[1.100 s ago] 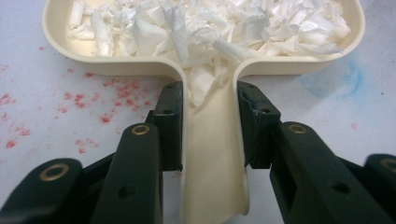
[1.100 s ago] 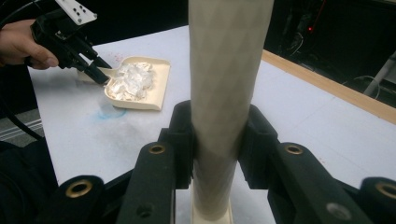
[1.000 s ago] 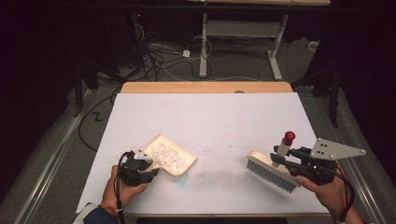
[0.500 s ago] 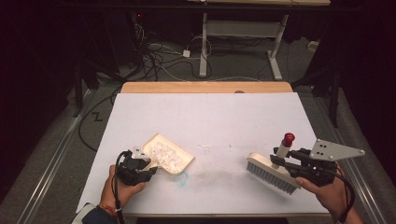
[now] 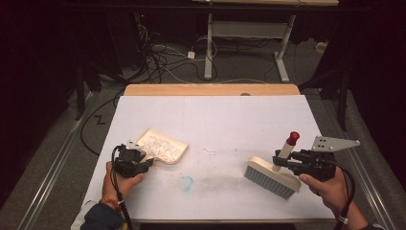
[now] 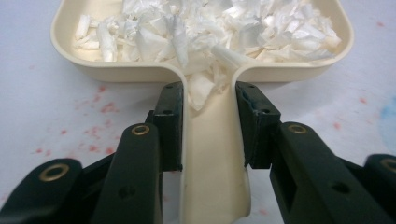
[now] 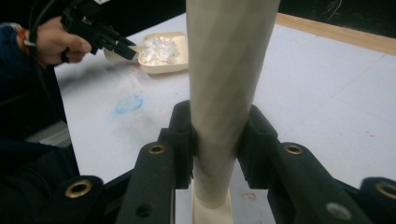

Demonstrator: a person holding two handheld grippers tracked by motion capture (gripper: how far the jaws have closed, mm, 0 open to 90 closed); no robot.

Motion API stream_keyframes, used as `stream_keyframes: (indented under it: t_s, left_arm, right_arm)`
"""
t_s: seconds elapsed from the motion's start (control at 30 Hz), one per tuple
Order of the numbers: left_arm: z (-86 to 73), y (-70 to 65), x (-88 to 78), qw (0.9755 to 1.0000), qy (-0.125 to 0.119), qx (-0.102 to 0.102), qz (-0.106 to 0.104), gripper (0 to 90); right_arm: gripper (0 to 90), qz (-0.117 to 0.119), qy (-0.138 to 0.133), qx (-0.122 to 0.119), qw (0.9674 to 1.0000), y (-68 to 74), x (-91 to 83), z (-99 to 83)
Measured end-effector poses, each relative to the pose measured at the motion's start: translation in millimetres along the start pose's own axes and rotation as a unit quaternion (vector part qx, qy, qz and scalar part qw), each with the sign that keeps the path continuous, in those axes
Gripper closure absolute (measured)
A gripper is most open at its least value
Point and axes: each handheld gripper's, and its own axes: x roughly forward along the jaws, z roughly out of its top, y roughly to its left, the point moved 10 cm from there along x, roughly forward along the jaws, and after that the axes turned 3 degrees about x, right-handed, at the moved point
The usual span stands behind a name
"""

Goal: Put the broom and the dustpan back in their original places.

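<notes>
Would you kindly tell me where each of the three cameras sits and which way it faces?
High view: above the person's side, looking forward and down on the table; both forearms show.
Left gripper view: rides the left gripper, looking along the jaws clamping the dustpan handle.
Right gripper view: rides the right gripper, jaws clamping the brush handle.
Shared: the dustpan of paper scraps appears in all.

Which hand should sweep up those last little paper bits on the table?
Probably the right: its gripper is shut on the brush, near the scraps. The left gripper holds the full dustpan.
</notes>
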Motion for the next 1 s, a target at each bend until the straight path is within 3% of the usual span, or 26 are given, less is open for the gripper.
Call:
stream_keyframes:
  t_s: [0.17, 0.27, 0.37, 0.6, 0.77, 0.83, 1.0]
  left_arm:
    - [1.7, 9.7, 10.7, 0.9994, 0.002, -0.028, 0.020, 63.1]
    - [1.1, 8.3, 16.4, 0.9984, 0.007, -0.047, 0.029, 62.8]
    - [1.1, 1.4, 20.5, 0.9980, 0.009, -0.052, 0.036, 59.1]
    - [1.3, -17.7, 23.5, 0.9991, 0.009, -0.035, 0.025, 51.8]
    - [0.9, -16.3, 24.3, 0.9994, 0.004, -0.027, 0.022, 52.1]
    - [0.4, -16.5, 23.4, 0.9996, 0.001, -0.023, 0.019, 48.8]
    - [0.3, -21.7, 18.2, 0.9996, -0.017, -0.020, 0.006, 44.8]
  right_arm:
    - [69.0, -0.013, 0.016, 0.008, 0.9998, -19.1, 3.4, 3.0]
    - [66.1, -0.031, 0.021, 0.014, 0.9992, -36.2, 9.1, 4.7]
    - [62.3, -0.066, 0.017, 0.016, 0.9976, -55.4, 16.1, 5.9]
    - [58.7, -0.101, 0.028, 0.039, 0.9937, -87.2, 35.9, 10.4]
    - [59.0, -0.110, 0.046, 0.042, 0.9919, -97.3, 54.1, 17.4]
    - [58.5, -0.131, 0.054, 0.037, 0.9892, -103.3, 61.7, 20.0]
    - [57.7, -0.148, 0.072, 0.038, 0.9856, -115.8, 81.3, 23.9]
